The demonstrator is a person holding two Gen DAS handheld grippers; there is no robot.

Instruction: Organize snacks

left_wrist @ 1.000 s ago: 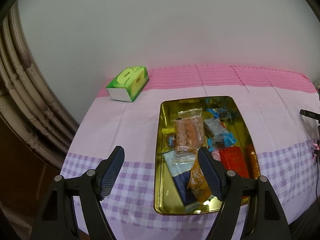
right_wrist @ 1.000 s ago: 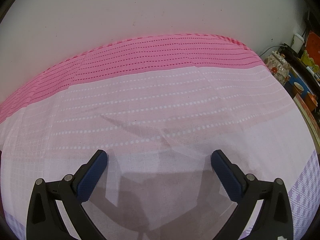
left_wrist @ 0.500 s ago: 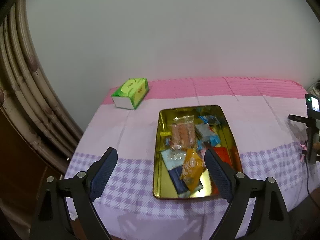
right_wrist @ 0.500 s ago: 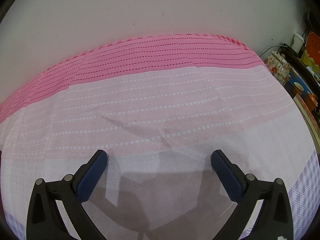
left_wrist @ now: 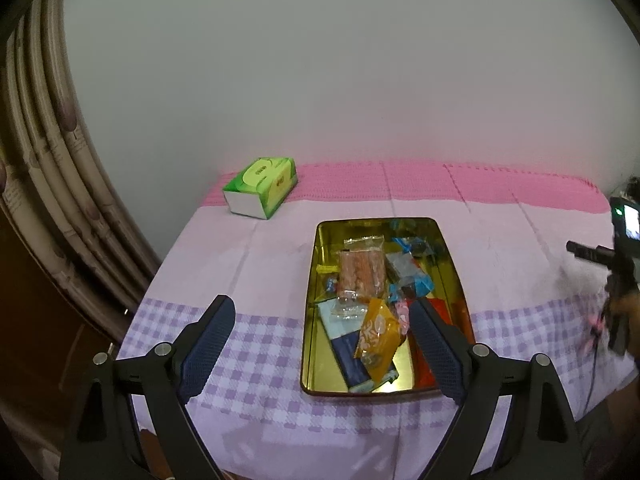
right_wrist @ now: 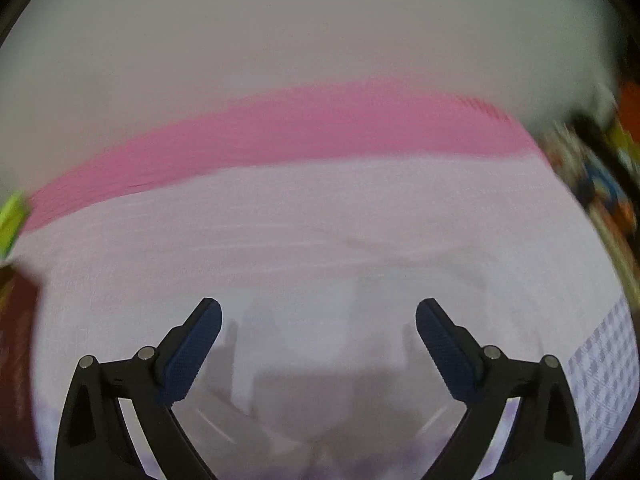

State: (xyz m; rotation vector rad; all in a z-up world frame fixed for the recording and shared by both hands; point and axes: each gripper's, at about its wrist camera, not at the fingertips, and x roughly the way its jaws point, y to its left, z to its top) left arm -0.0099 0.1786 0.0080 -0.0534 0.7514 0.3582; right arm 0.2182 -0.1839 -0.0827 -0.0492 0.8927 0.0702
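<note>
Seemingly the sorting is done: on the pink-and-lilac checked tablecloth (left_wrist: 256,264), right of the green tissue box (left_wrist: 262,186) at the far left, the gold metal tray (left_wrist: 312,312) holds the mixed snack packets (left_wrist: 362,276).

The left gripper (left_wrist: 318,344) hangs spread and empty above the tray's near end, having just widened. The right gripper (right_wrist: 318,340), also empty over bare cloth in a blurred view, has just narrowed slightly; any next move would call for finding a stray packet.

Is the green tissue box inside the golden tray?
No, the green tissue box stands on the tablecloth near the wall, apart from the golden tray, which holds only snack packets.
</note>
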